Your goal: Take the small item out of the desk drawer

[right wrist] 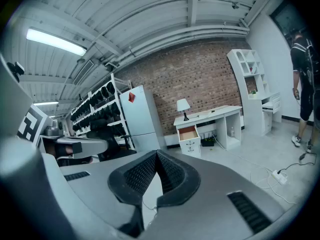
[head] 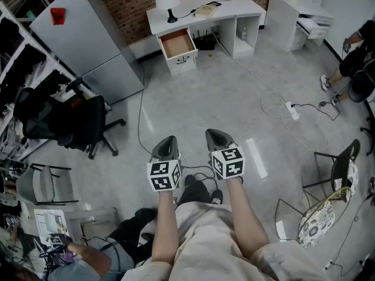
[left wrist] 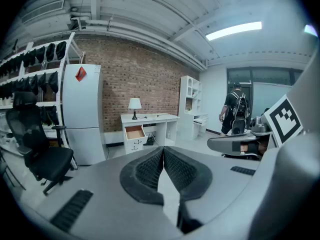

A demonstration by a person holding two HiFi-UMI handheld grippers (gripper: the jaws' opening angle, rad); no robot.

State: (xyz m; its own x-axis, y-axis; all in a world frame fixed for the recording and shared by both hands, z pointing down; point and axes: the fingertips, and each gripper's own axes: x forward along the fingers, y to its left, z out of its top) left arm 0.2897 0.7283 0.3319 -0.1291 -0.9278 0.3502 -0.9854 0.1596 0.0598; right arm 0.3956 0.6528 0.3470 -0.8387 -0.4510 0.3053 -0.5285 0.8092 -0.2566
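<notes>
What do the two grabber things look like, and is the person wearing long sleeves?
Both are smooth, grey and shaped like a beak. The left gripper and the right gripper each carry a white cube with black square markers. The insides are lined with black, dimpled pads. There are no long sleeves: the forearms are uncovered, and the person's clothes are light beige.

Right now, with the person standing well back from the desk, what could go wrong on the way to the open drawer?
A corded power strip lies on the floor toward the desk: possible trip. The left gripper and right gripper are shut, so either must open before grasping. No small item is discernible in the open drawer from here; it may be hard to find.
</notes>
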